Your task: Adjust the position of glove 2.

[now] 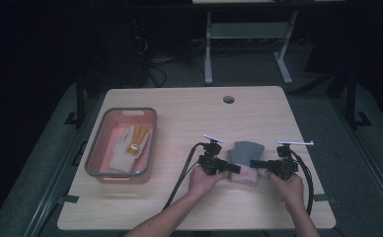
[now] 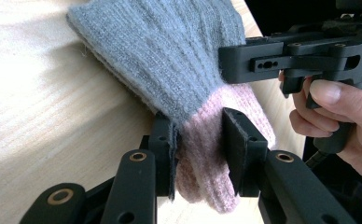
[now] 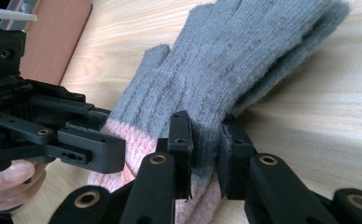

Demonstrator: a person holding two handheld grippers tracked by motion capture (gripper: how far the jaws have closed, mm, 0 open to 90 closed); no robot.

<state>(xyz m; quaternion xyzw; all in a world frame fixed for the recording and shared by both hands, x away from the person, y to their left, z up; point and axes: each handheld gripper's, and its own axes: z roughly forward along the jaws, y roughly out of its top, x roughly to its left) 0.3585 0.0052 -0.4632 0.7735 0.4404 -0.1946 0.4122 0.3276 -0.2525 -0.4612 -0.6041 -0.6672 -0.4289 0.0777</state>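
Gloves (image 1: 245, 159), a grey pair with pink cuffs, lay stacked on the tabletop (image 1: 189, 118) near its front edge, right of the pink bin (image 1: 122, 146) that held another glove. The left claw (image 2: 198, 140) was clamped on the pink cuff and the right claw (image 3: 205, 144) on the grey knit beside it. Both grips looked firm; lifting evenly with both hands would probably keep the 2 layers together.

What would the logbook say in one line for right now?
left gripper: shut on grey-and-pink glove | right gripper: shut on the same glove | glove: on table | bin: holds another glove
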